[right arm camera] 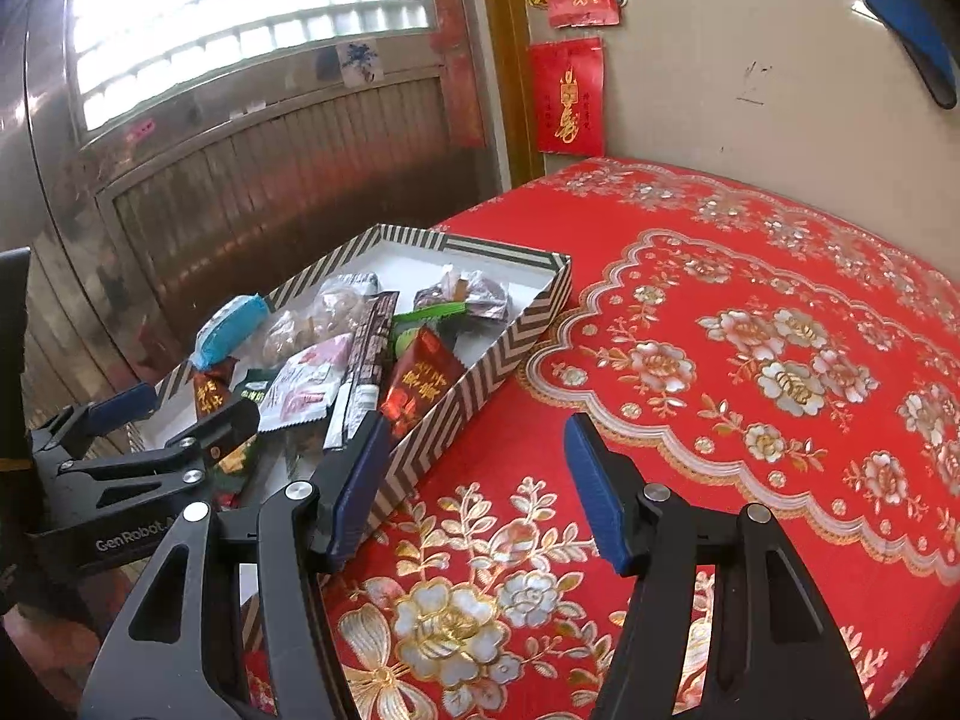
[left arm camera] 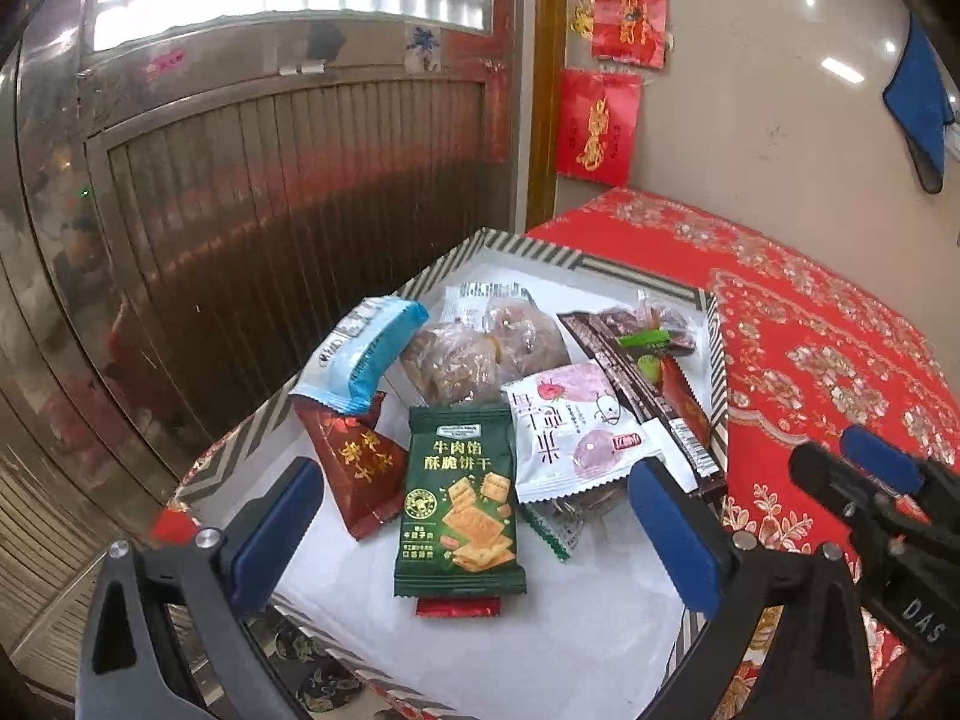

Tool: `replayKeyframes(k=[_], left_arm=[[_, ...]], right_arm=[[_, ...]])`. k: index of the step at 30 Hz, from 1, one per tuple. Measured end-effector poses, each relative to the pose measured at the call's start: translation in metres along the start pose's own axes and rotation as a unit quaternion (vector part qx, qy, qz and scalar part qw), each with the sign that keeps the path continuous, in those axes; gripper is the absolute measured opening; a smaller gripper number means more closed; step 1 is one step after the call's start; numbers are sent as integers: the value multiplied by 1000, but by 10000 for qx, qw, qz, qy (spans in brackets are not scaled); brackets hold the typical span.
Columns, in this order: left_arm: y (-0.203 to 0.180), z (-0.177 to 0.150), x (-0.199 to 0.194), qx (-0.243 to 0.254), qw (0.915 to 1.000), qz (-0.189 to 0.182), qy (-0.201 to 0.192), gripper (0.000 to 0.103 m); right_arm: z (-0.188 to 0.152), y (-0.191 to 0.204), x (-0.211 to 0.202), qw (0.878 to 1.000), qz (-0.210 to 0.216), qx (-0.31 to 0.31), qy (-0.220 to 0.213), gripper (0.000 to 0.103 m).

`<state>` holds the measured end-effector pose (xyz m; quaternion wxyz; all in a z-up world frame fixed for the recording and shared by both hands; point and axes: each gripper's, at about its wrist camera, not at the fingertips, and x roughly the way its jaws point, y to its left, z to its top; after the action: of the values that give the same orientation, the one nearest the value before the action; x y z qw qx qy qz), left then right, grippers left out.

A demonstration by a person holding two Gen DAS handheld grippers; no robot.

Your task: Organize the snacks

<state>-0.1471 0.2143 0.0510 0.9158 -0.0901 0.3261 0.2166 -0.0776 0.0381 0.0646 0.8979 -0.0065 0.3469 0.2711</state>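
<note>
Snack packets lie heaped in a shallow striped box (left arm camera: 717, 360) that sits at the left end of the counter (right arm camera: 750, 324), which is covered in red floral cloth. At the front of the heap the green biscuit packet (left arm camera: 461, 501) lies flat, overlapping a small red packet (left arm camera: 458, 606) under its near end. Left of it a dark red triangular packet (left arm camera: 354, 468) leans beneath a light blue packet (left arm camera: 363, 354) that rests against the box's left wall. A white and pink packet (left arm camera: 570, 429) lies to the right, beside a long dark brown bar (left arm camera: 636, 384) running along the right wall.

Left gripper (left arm camera: 474, 534) hovers over the box's near part, spread wide and holding nothing, its fingers flanking the green packet. Right gripper (right arm camera: 477, 486) is also spread and empty, over the cloth just outside the box's right wall, its left finger (right arm camera: 354, 480) close to that wall. To the right, cloth lies bare up to the tiled wall (right arm camera: 750, 60).
</note>
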Motion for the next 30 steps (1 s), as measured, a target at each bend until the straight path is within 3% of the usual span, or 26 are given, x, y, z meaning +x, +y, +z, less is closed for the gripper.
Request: replayKeyframes(k=[4,14,20,24,30], left_arm=[[0,1,-7,74,9996,248,-110,103],[5,2,-14,83,9993,11,-352,103],[-5,2,-15,468,9969,472,-419,103],[-4,1,-13,386,9987,128,-299,103],[-7,0,-10,431,9986,175,-263,103]], right_arm=[[-3,5,0,9999,-2,-107,34,61],[-3,10,0,9998,-20,-182,38,61],[-2,12,3,9997,-4,-217,112,61],[-2,14,4,9996,12,-251,108,61],[-3,15,5,9995,-11,-266,140,61]])
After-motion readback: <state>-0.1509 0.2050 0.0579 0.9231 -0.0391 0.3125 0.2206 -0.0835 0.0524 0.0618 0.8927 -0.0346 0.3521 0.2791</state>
